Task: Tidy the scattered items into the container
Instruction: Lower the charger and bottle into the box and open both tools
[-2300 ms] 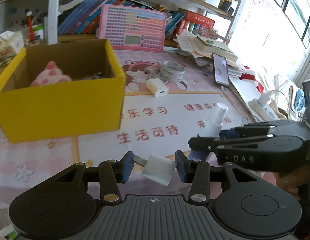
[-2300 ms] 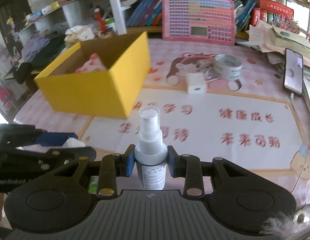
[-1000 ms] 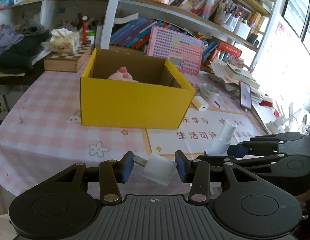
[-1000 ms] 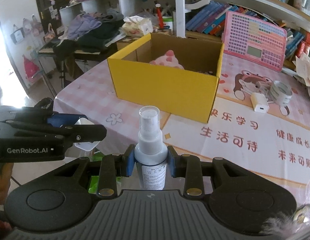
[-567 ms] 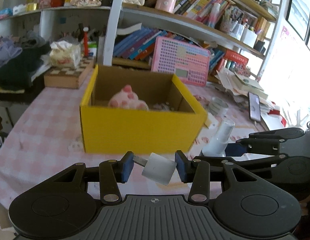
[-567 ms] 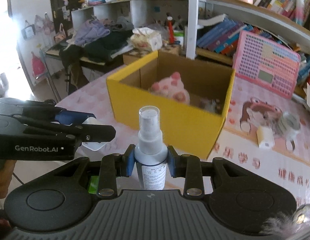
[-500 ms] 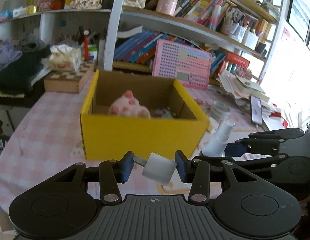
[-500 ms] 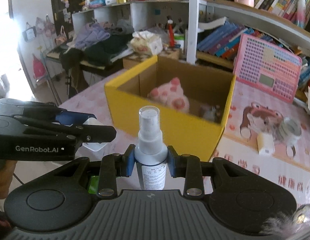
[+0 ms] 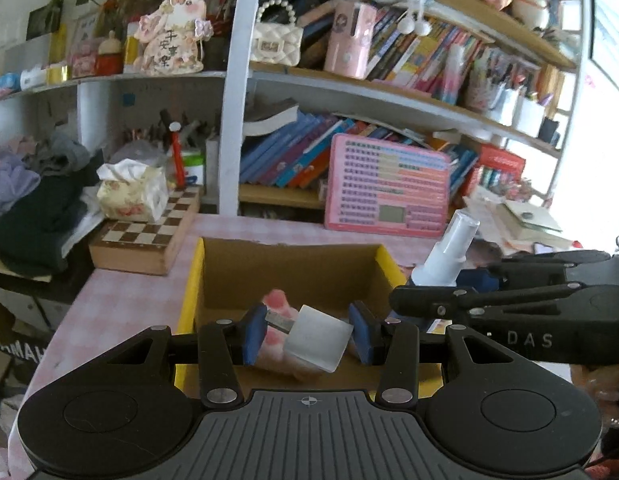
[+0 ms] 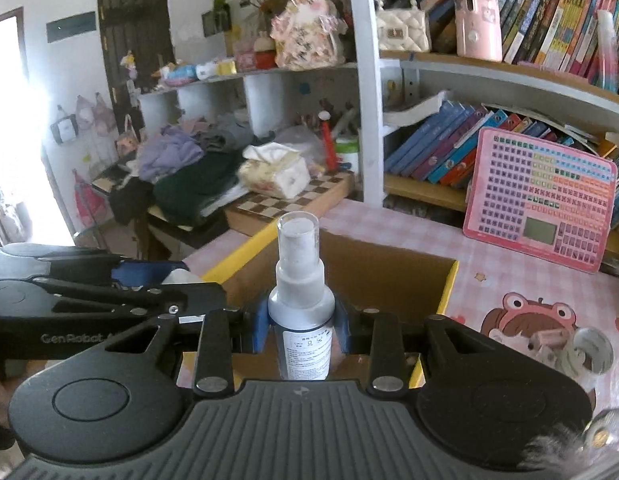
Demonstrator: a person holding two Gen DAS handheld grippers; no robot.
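Both loads over open yellow cardboard box (image 9: pixel 189 280), not yet released. Left tool (image 9: pixel 307 334) clamped on small white cube-shaped plug (image 9: pixel 317 338); right tool (image 10: pixel 301 330) clamped on white spray bottle (image 10: pixel 303 304), upright. Pink plush toy (image 9: pixel 275 300) already inside box. Left to do, judged: drop both, then collect tape roll (image 10: pixel 589 350) on pink surface (image 10: pixel 521 292), right of box. Tools close side by side; collision risk.
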